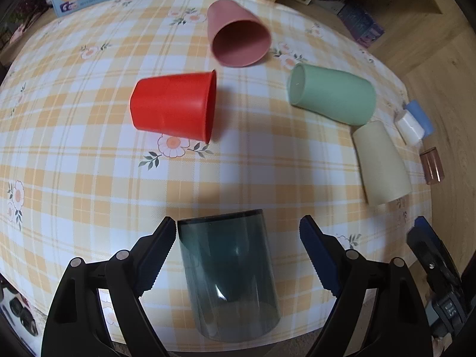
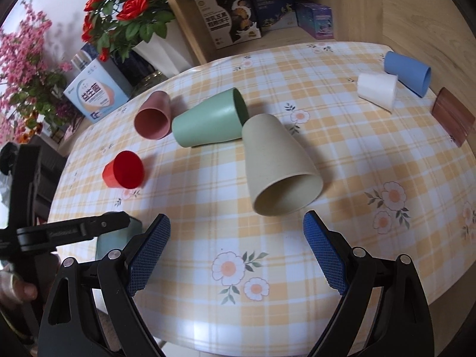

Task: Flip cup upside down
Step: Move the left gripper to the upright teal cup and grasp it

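Observation:
A dark see-through teal cup (image 1: 229,273) lies on its side at the table's near edge, between the open fingers of my left gripper (image 1: 238,238); its left finger touches the cup's end, the right finger stands apart. A sliver of this cup shows in the right wrist view (image 2: 114,238), behind the left gripper. My right gripper (image 2: 236,232) is open and empty, just short of a beige cup (image 2: 279,166) lying on its side with its mouth toward me; the beige cup also shows in the left wrist view (image 1: 380,163).
On the checked tablecloth (image 1: 89,163) lie a red cup (image 1: 175,105), a pink cup (image 1: 238,34) and a green cup (image 1: 331,96), all on their sides. White (image 2: 377,90), blue (image 2: 407,73) and brown (image 2: 453,116) cups lie at the far right. Boxes (image 2: 98,90) and flowers (image 2: 125,15) stand behind.

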Demonstrator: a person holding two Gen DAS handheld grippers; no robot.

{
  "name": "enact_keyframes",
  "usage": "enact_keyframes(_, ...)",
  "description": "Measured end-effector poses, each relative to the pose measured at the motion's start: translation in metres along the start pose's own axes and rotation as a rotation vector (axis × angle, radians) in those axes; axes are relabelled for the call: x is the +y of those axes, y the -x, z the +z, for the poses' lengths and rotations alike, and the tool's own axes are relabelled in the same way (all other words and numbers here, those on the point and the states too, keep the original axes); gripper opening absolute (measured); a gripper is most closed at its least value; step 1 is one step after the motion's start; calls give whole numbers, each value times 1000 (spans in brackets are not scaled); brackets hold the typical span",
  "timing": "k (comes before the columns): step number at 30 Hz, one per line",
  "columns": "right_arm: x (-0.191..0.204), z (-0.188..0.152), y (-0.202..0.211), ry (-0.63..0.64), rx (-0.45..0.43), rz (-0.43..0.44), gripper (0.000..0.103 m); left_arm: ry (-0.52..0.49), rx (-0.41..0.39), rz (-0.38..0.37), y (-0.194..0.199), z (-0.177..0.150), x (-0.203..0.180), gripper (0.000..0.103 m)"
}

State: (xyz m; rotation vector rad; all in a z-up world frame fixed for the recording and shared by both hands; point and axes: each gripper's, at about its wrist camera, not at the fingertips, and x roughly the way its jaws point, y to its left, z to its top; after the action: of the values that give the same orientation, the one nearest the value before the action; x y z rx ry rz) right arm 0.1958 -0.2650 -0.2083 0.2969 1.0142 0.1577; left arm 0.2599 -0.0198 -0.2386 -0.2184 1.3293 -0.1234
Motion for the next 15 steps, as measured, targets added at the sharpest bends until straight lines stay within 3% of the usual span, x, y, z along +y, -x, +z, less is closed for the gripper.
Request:
enact_keyframes(4,1,0,-1,5,3,3,88,14,11,37,-10,3,4,78)
enact_keyframes(15,2,-3,-3,7,18,-1,88,21,26,29,-18,2,7,67)
